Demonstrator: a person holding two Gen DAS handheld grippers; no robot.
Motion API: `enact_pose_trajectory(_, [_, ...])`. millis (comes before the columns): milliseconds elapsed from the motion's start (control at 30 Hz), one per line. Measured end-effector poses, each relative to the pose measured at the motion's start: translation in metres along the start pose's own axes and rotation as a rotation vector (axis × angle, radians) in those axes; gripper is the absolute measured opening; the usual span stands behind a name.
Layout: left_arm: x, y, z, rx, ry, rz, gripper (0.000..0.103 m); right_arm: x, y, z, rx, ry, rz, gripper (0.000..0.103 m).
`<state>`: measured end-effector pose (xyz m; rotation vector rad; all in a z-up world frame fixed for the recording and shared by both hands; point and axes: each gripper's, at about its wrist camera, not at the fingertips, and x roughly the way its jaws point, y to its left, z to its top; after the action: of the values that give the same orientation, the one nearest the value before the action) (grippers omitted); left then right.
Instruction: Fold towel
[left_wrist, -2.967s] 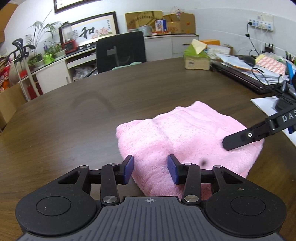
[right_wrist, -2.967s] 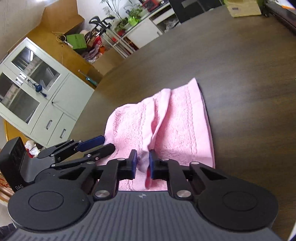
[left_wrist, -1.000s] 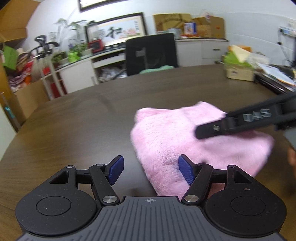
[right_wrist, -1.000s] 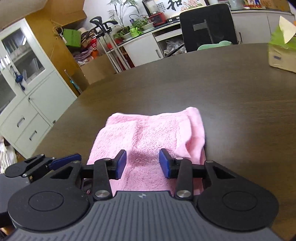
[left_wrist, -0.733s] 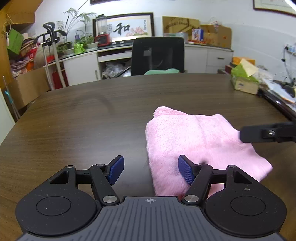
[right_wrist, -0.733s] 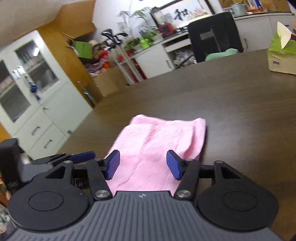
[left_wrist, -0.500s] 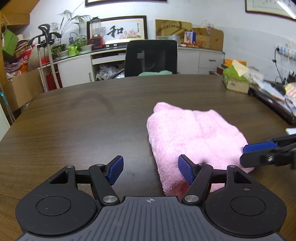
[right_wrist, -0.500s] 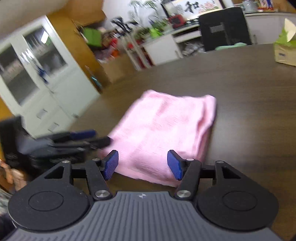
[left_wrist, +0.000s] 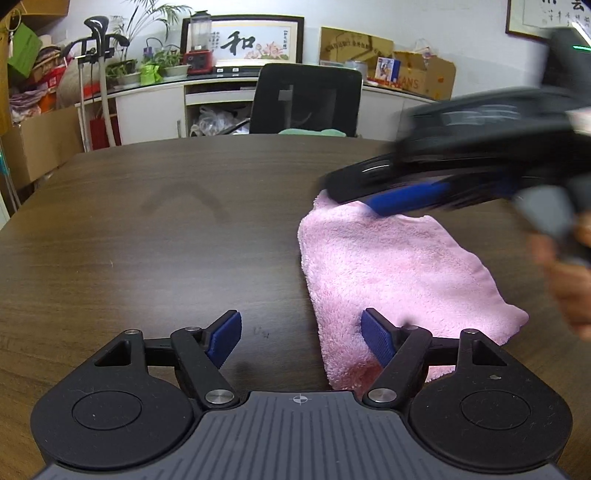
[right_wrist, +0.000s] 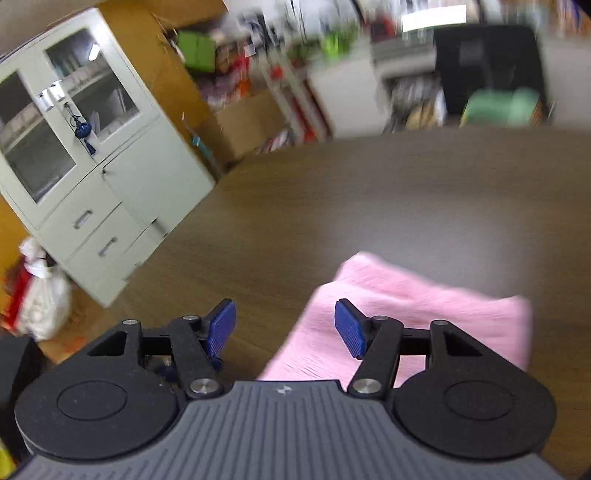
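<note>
Flanking folded towel, black chair beyond

Fluffy cloth towel, matt wood table

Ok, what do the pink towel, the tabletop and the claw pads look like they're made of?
The pink towel looks like soft terry or fleece: fuzzy, matte pile. The tabletop looks like dark wood or wood-look veneer, with visible grain and a low sheen. The blue pads on the left claw look like ribbed rubber or plastic; which one is unclear.
</note>
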<state>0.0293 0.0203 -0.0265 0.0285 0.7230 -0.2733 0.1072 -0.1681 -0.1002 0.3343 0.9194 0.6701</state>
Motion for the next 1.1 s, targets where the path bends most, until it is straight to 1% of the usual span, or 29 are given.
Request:
enact_pose_trajectory(67, [0.002,-0.001,-0.001,0.007,-0.001,0.011,0.076,0.024,-0.012,0.007,0.063,0.026,-0.04,0.06])
enact_pose_trajectory(133, [0.004,-0.001,-0.002,0.003,-0.005,0.023,0.079,0.031,-0.018,0.011,0.068,0.011,-0.016,0.061])
enact_pose_trajectory(200, [0.007,0.001,-0.002,-0.008,-0.002,0.026,0.083,0.031,-0.027,0.016,0.114,-0.012,0.013,0.061])
enact_pose_trajectory(233, [0.007,0.002,-0.002,-0.013,-0.001,0.023,0.083,0.028,-0.03,0.018,0.128,-0.018,0.013,0.061])
enact_pose_trajectory(333, [0.003,0.005,-0.001,-0.029,-0.005,0.019,0.083,0.008,-0.035,0.011,0.139,-0.058,0.036,0.062])
enact_pose_trajectory(400, [-0.002,0.007,0.0,-0.039,-0.02,0.021,0.082,-0.019,-0.036,-0.004,0.129,-0.099,0.074,0.063])
enact_pose_trajectory(500, [-0.009,0.009,0.002,-0.05,-0.05,0.031,0.082,-0.046,-0.04,-0.031,0.116,-0.122,0.098,0.075])
enact_pose_trajectory(567, [-0.014,0.011,0.003,-0.056,-0.068,0.041,0.082,-0.053,-0.046,-0.049,0.117,-0.108,0.097,0.075])
enact_pose_trajectory(600, [-0.016,0.013,0.004,-0.058,-0.079,0.048,0.082,-0.055,-0.049,-0.057,0.118,-0.101,0.082,0.075])
enact_pose_trajectory(667, [-0.018,0.015,0.004,-0.061,-0.09,0.064,0.082,-0.055,-0.055,-0.068,0.108,-0.101,0.012,0.074])
enact_pose_trajectory(767, [-0.02,0.018,0.006,-0.075,-0.101,0.097,0.082,-0.067,-0.052,-0.077,0.077,-0.148,-0.009,0.074])
enact_pose_trajectory(867, [-0.022,0.017,0.008,-0.084,-0.111,0.117,0.082,-0.09,-0.033,-0.093,-0.002,-0.269,-0.132,0.078])
enact_pose_trajectory(900, [-0.022,0.015,0.008,-0.081,-0.111,0.119,0.083,-0.097,-0.027,-0.101,-0.034,-0.314,-0.191,0.083])
enact_pose_trajectory(933, [-0.023,0.01,0.006,-0.072,-0.115,0.125,0.083,-0.099,-0.023,-0.108,-0.054,-0.335,-0.242,0.086])
enact_pose_trajectory(1000, [-0.027,0.0,0.001,-0.053,-0.122,0.137,0.087,-0.101,-0.01,-0.125,-0.093,-0.369,-0.37,0.087])
enact_pose_trajectory(1100, [-0.031,-0.016,-0.007,-0.022,-0.132,0.157,0.092,-0.102,-0.006,-0.141,-0.116,-0.364,-0.46,0.09])
